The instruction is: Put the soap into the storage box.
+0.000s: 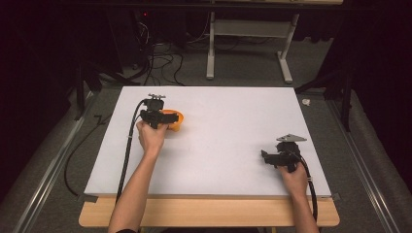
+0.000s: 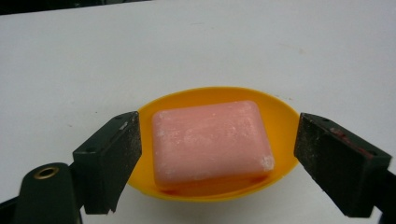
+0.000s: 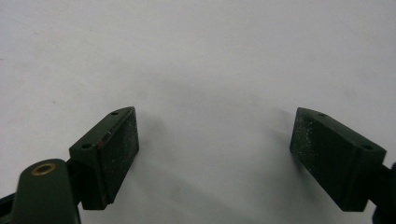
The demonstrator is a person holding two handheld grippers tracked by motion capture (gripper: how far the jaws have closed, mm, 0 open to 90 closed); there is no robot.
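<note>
A pink bar of soap (image 2: 211,140) lies in a shallow orange dish (image 2: 280,116) on the white table. My left gripper (image 2: 217,158) is open, its two black jaws standing either side of the dish and soap without touching the soap. From above, the left gripper (image 1: 163,119) sits at the orange dish (image 1: 176,118) on the table's left. On the right side of the table my right gripper (image 1: 267,156) is held low, and its own view shows the right gripper (image 3: 215,154) open over bare white surface with nothing between the jaws.
The white board (image 1: 218,141) rests on a wooden table (image 1: 209,213). Cables (image 1: 160,60) and a white table frame (image 1: 248,39) stand on the floor beyond the far edge. A metal rail (image 1: 48,170) runs along the left.
</note>
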